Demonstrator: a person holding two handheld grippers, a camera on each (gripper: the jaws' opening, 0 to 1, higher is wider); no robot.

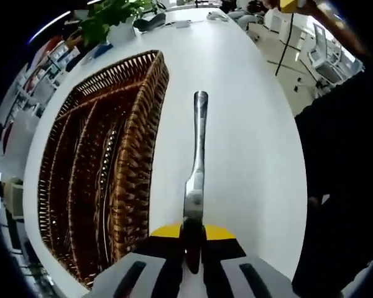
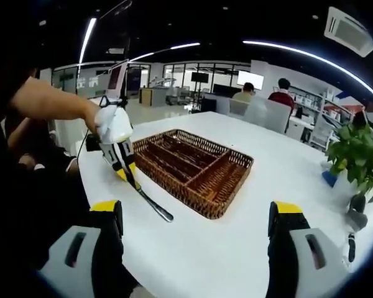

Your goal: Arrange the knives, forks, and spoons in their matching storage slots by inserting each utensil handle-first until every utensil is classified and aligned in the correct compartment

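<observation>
Left gripper (image 1: pixel 191 248): jaws pressed together on the head end of a utensil (image 1: pixel 198 155), pinching it near the neck. The working end is hidden between the jaws, so knife, fork or spoon cannot be told. The handle points straight ahead, away from the gripper, its rounded tip free above the white bench (image 1: pixel 248 124). In the right gripper view the same left gripper (image 2: pixel 125 166) hangs from a person's hand (image 2: pixel 112 124), with the utensil (image 2: pixel 150 202) slanting down toward the bench (image 2: pixel 205 254), tip close to the surface.

Wicker tray (image 1: pixel 99 167): lies just beside the utensil, on the left of the left gripper view. Its long dividers run roughly parallel to the handle. In the right gripper view the tray (image 2: pixel 196 164) shows several long slots and a shorter one; contents too dark to tell.

Judgement: the handle already leads and lines up with the slots, so the coming move is mainly a sideways shift over the near wall, then lowering. Left gripper is clearly the nearer.

Right gripper (image 2: pixel 196 230): jaws spread wide, holding nothing, well apart from the tray.

Potted plant (image 2: pixel 357 158): far bench edge.
</observation>
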